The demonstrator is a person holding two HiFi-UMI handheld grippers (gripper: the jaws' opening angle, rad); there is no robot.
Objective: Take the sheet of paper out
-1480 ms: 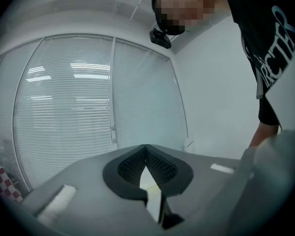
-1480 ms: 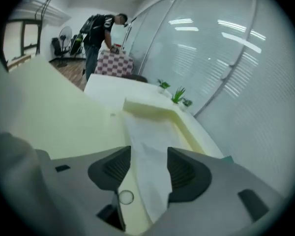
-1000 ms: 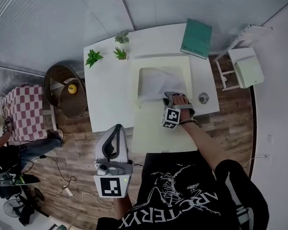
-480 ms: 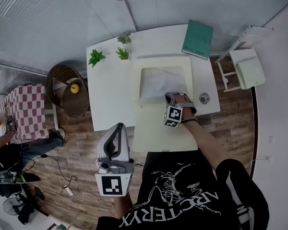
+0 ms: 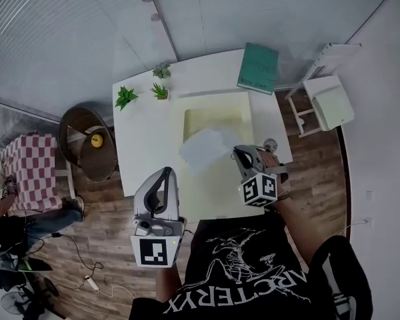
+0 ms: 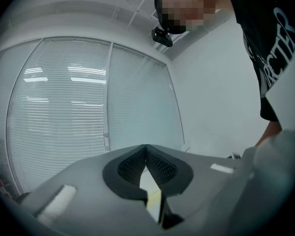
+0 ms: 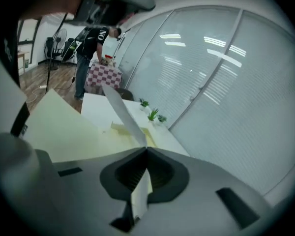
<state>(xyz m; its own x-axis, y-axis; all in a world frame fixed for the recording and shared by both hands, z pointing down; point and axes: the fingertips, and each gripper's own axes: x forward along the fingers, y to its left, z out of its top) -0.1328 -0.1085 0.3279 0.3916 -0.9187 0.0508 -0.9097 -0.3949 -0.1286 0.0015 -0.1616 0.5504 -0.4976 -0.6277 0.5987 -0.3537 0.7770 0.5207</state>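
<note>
Head view gives the layout from which the risks are judged. The white table (image 5: 137, 145) carries an open pale yellow folder (image 5: 217, 117), whose near flap reaches toward the person's edge of the table. The sheet of paper (image 5: 203, 149) is held raised and tilted over the middle of the folder. One corner of it projects past the folder's left edge. Whether the far corner touches the folder cannot be told.

The right gripper (image 5: 238, 153) is clamped on the sheet's right edge. In the right gripper view the jaws are seen pressed together on the thin paper (image 7: 125, 114), which rises from them as a narrow strip. The left gripper (image 5: 163, 173) is held off the table, well apart from the folder. Its jaws are seen closed at the tips with nothing gripped between them.

The following faults are judged possible:

- The folder is not held down by anything. If a corner of the sheet drags on it, the folder may be shifted or its flap lifted.
- The sheet is gripped at one edge only. With a quick swing, the free part may fold, crease, or slip from the pads.
- A tear at the gripped edge may be caused if the sheet catches while it is pulled.
- The potted plants (image 5: 126, 97) stand near the table's far left corner. A wide sweep to that side may bring the loose corner against them.
</note>
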